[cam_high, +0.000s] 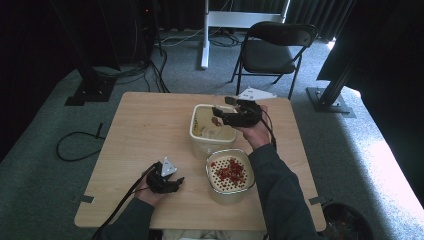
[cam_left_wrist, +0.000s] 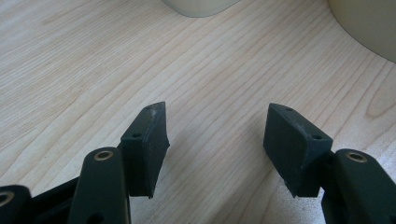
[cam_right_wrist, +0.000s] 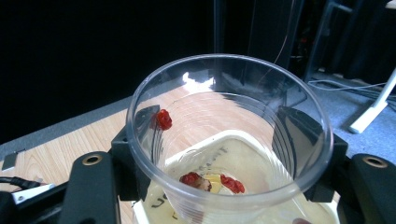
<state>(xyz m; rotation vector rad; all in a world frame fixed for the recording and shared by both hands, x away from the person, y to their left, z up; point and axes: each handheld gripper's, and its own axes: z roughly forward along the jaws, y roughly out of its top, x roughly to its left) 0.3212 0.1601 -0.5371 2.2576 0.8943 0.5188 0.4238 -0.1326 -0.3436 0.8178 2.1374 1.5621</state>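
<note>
My right gripper (cam_high: 222, 116) is shut on a clear plastic cup (cam_right_wrist: 229, 140), its jaws pressing the cup's two sides. The cup lies tilted over a cream tub (cam_high: 192, 127) at the table's middle back. One red piece (cam_right_wrist: 163, 119) sticks to the cup's wall and a few red pieces (cam_right_wrist: 212, 182) lie low in it, with yellowish liquid in the tub behind. In front of the tub stands a round perforated bowl (cam_high: 210, 182) holding several red pieces (cam_high: 231, 170). My left gripper (cam_high: 175, 182) (cam_left_wrist: 217, 114) rests open on the wood, nothing between its jaws, left of that bowl.
The wooden table (cam_high: 145, 125) has bare room on its left half. A folding chair (cam_high: 275, 47) stands behind it, with black frame posts and cables on the carpet around. A dark bin (cam_high: 347, 225) sits on the floor at the front right.
</note>
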